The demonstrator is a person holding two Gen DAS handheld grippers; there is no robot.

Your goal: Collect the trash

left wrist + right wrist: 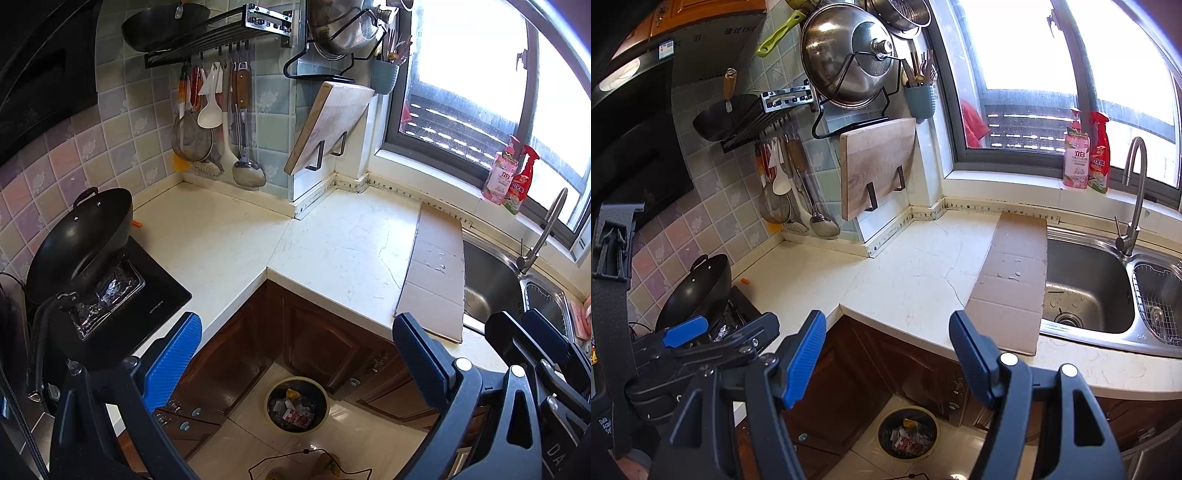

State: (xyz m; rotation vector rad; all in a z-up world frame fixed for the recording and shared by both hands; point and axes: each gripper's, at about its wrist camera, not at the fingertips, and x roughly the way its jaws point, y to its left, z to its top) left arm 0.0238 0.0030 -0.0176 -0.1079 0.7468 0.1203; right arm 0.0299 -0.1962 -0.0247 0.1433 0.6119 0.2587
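Countertop point(229, 236): nearly bare; a flattened cardboard sheet point(436, 273) lies by the sink point(1086, 291), and a small orange scrap point(745, 282) lies near the wok point(79, 236).
Trash bin point(296, 403): on the floor, already holding wrappers, so collecting looks mostly done.
Left gripper point(295, 343): wide apart, empty, above the bin.
Right gripper point(888, 343): wide apart, empty, cardboard just beyond its right finger.

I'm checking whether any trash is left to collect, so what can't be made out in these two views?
- Trash bin contents: too small in both views to name single pieces.
- Small orange bit by the wok: too small to identify; half hidden behind the wok in the left view.
- Floor: mostly covered by the left claw and right claw.
- Sink basin: partly hidden by the cardboard.
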